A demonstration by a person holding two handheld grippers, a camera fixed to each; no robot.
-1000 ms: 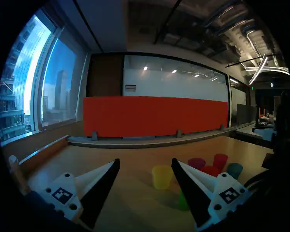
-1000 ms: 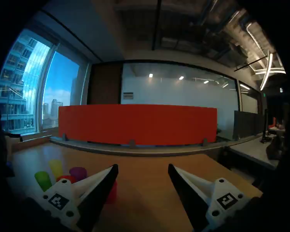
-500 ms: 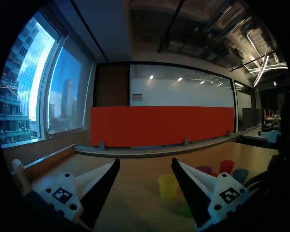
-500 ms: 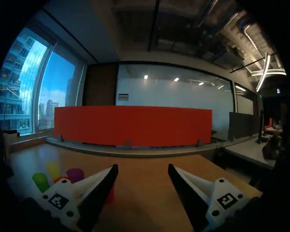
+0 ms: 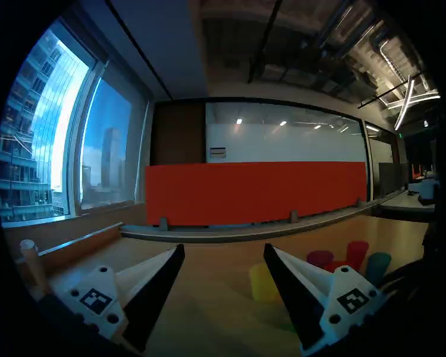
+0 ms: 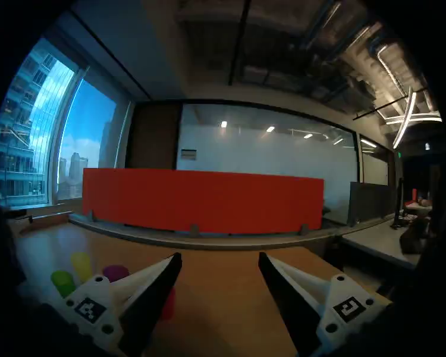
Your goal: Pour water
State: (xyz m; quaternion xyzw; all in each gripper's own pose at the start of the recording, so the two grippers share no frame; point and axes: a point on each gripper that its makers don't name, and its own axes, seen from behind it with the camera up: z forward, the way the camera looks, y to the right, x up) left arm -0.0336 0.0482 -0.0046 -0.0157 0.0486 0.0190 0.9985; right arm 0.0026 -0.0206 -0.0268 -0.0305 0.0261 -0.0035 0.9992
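Note:
Several coloured plastic cups stand on the wooden table. In the left gripper view a yellow cup sits between the fingers' line, with a purple cup, a red cup and a teal cup to its right. My left gripper is open above the table, holding nothing. In the right gripper view a green cup, a yellow cup, a purple cup and a red cup stand at the lower left, partly behind the left finger. My right gripper is open with nothing between its fingers.
A long orange divider panel runs along the table's far edge. Tall windows line the left side. A raised wooden ledge borders the table on the left. Another desk stands to the right.
Both views have tilted upward, so the cups sit lower in each picture. Both grippers stay open.

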